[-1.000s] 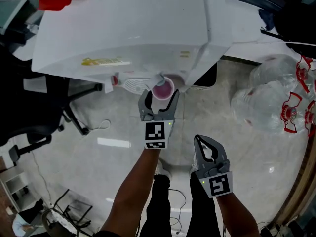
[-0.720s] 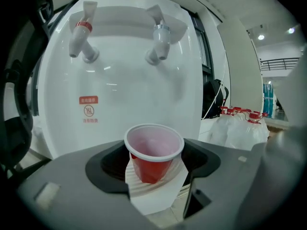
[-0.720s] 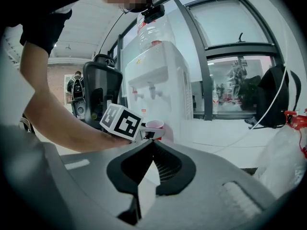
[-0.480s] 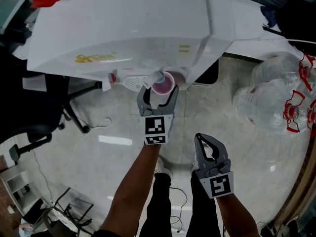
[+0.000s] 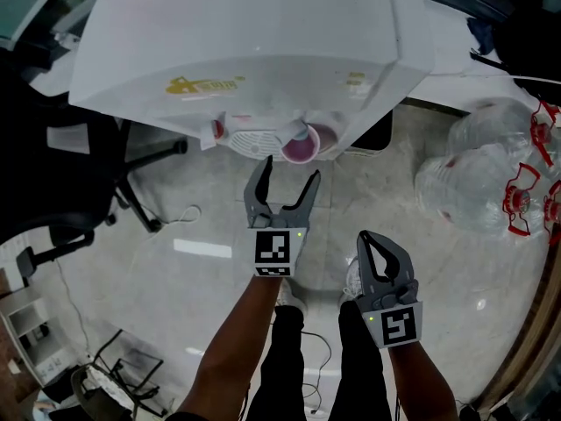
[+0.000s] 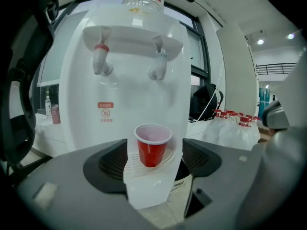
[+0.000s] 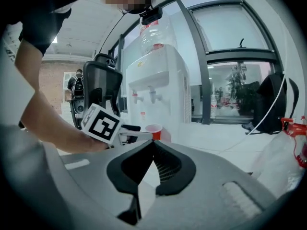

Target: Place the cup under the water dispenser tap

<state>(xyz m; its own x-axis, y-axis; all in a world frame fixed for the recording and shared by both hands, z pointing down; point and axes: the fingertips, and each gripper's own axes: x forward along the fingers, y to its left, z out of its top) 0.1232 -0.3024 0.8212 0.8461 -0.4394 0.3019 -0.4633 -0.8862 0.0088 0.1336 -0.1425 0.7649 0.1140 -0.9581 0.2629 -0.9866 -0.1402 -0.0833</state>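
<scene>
Glossy red plastic on the cup (image 6: 152,147) — shiny white plastic on the water dispenser (image 6: 129,80), slotted at the drip tray (image 6: 139,166). Matt grey plastic on the right tongs (image 7: 154,147), ribbed black pads (image 7: 169,169). Polished, reflective floor (image 5: 202,235); clear crinkled plastic bottles (image 5: 478,178).

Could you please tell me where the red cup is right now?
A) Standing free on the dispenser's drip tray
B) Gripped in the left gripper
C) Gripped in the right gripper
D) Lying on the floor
A: the red cup stands upright on the drip tray below a tap; the left gripper, jaws opening, is short of it with nothing between them.
</scene>
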